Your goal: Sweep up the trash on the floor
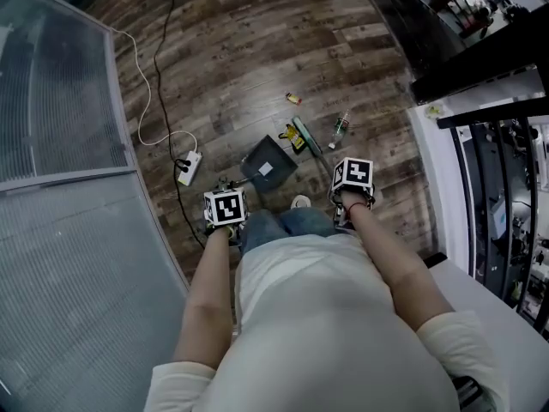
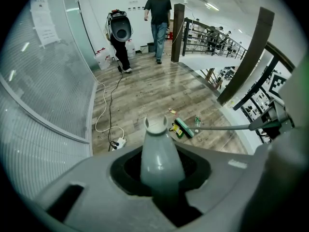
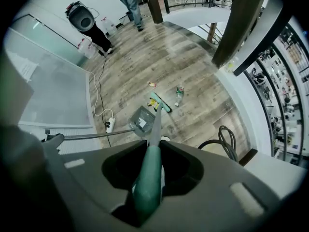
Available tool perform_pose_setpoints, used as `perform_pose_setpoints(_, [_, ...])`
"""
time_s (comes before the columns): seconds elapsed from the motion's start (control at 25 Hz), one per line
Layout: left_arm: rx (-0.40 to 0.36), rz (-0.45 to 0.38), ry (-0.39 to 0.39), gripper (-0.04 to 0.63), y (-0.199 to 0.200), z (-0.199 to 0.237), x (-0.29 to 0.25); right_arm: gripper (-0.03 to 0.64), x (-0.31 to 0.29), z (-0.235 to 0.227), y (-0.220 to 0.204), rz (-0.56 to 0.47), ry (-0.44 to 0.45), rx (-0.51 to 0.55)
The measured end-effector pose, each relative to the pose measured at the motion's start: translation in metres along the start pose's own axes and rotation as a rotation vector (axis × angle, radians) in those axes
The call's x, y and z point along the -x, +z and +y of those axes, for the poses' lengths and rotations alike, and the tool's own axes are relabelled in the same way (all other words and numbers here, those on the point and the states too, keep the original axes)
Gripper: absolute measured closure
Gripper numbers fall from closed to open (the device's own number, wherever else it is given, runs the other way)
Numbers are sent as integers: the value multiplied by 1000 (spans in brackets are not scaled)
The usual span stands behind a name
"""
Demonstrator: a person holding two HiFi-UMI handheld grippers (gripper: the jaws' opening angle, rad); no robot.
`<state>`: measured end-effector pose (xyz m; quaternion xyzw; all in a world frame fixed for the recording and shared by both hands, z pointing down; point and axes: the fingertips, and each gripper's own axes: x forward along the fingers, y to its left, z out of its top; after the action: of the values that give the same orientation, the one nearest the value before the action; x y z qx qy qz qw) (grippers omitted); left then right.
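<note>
My left gripper (image 1: 225,209) is shut on the grey handle (image 2: 157,154) of the dark grey dustpan (image 1: 268,166), which sits on the wood floor just ahead of my feet. The green handle of the broom (image 3: 148,177) is clamped in my right gripper (image 1: 352,178). The broom's green head (image 1: 306,136) rests on the floor just beyond the dustpan. A yellow wrapper (image 1: 294,138) lies against the broom head on the dustpan side. A small bottle (image 1: 340,127) lies right of the head. A small wrapper (image 1: 293,98) lies further out.
A white power strip (image 1: 189,167) with white and black cables lies left of the dustpan, beside a frosted glass partition (image 1: 60,101). A dark railing (image 1: 480,67) and white ledge run on the right, with a coiled hose (image 3: 223,138) nearby. A person (image 2: 158,13) walks at the far end.
</note>
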<state>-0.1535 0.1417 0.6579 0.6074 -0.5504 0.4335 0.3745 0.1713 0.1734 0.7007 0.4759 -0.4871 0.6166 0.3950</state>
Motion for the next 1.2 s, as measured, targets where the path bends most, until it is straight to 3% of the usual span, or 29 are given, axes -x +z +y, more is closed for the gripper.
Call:
perform_pose_setpoints(0.28, [-1,21,14,505,2,-3,-4,520,-4,4,-8,27,-17,98])
perform_pose_setpoints(1.2, [9,22,-28,505,-1,-3,1,520,-6,42,-51,133,55,71])
